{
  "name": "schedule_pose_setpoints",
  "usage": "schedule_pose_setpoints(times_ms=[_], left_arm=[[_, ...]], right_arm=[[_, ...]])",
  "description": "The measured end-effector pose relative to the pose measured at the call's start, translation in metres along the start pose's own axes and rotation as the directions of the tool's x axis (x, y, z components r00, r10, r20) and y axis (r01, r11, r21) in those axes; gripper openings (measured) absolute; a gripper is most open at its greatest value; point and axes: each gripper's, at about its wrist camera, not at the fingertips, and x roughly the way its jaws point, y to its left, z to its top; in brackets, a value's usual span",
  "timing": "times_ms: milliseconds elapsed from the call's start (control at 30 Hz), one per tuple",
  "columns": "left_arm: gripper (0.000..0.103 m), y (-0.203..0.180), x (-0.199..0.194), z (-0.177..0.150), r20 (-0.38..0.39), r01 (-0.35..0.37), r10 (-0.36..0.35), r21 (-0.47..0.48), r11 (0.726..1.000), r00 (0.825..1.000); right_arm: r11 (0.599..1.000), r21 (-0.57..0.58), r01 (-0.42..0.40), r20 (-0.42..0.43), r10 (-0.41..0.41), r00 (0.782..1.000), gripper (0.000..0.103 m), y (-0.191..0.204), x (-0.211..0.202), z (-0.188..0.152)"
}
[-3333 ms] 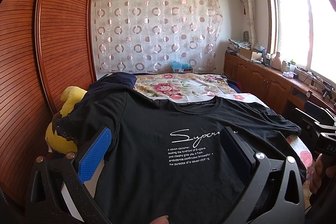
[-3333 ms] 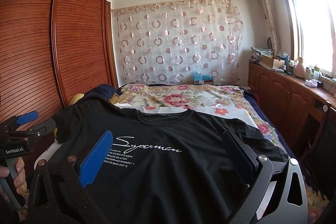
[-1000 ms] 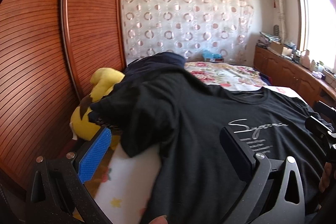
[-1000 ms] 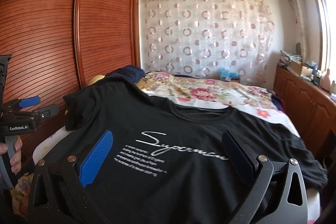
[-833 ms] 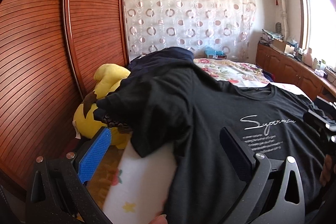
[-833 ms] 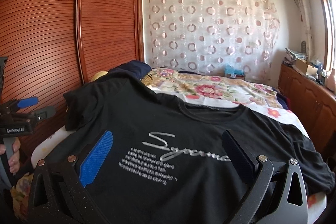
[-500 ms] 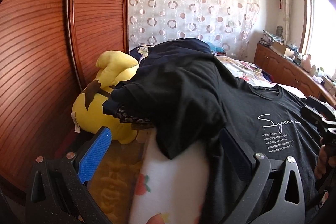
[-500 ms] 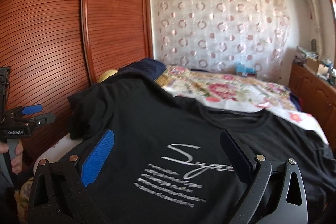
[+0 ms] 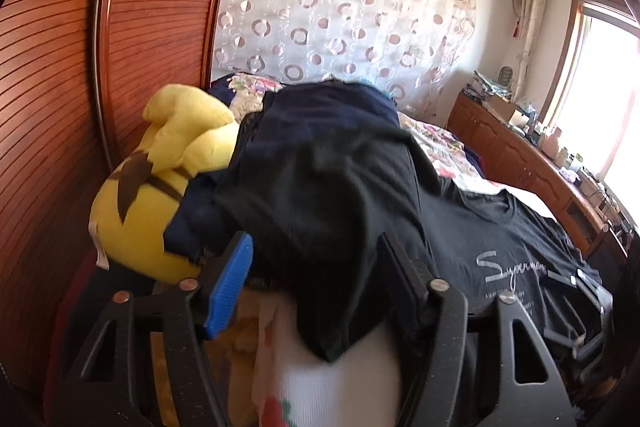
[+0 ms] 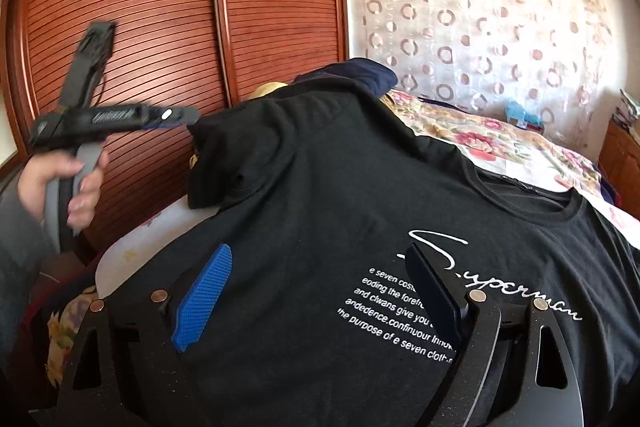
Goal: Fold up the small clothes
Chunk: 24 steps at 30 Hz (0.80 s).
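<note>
Wardrobe doors (image 10: 160, 27) wall the bed's left side, yellow plush toy (image 9: 160, 195) and dark clothes heap (image 9: 320, 115) crowd that edge; black T-shirt (image 10: 340, 207) lies flat, open passage above, wooden cabinets (image 9: 520, 155) line far side.

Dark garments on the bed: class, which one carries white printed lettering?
The black T-shirt spread flat nearest the cameras; its chest reads "Superman" in white script. The navy garment heaped behind it shows no print.

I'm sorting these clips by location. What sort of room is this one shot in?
Most likely a home bedroom. A bed with a floral cover fills the middle, slatted wooden wardrobe doors stand alongside it, and a yellow plush toy sits by the black T-shirt spread out for folding.
</note>
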Motion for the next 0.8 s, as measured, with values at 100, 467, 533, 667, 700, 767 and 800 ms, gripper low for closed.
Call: schedule_pose_setpoints(times_ms=[100, 467, 533, 667, 700, 767, 800], left_arm=[[0.048, 0.011, 0.012, 0.009, -0.026, -0.031, 0.031, -0.019, 0.999, 0.999], [0.025, 0.026, 0.033, 0.004, -0.116, -0.079, 0.077, -0.018, 0.997, 0.990], [0.011, 0.022, 0.032, 0.005, -0.106, -0.094, 0.094, 0.007, 0.996, 0.990], [0.005, 0.011, 0.029, 0.007, -0.105, -0.115, 0.123, 0.087, 0.990, 0.987], [0.004, 0.008, 0.026, 0.008, -0.097, -0.118, 0.128, 0.101, 0.988, 0.987], [0.004, 0.003, 0.018, 0.013, -0.066, -0.132, 0.140, 0.113, 0.985, 0.988], [0.004, 0.000, 0.012, 0.016, -0.047, -0.132, 0.138, 0.114, 0.985, 0.989]], right_arm=[[1.000, -0.002, -0.008, 0.007, 0.008, 1.000, 0.090, -0.004, -0.005, -0.003], [1.000, 0.008, -0.008, 0.020, 0.008, 1.000, 0.090, 0.005, 0.000, -0.004], [1.000, 0.014, -0.005, 0.023, 0.004, 1.000, 0.090, 0.014, 0.006, 0.000], [1.000, 0.025, -0.002, 0.024, 0.002, 1.000, 0.090, 0.015, 0.008, 0.001], [1.000, 0.030, -0.001, 0.025, 0.000, 1.000, 0.090, 0.016, 0.008, 0.001], [0.999, 0.038, 0.004, 0.028, -0.005, 1.000, 0.090, 0.016, 0.006, 0.001], [0.999, 0.042, 0.007, 0.030, -0.008, 1.000, 0.090, 0.015, 0.006, 0.001]])
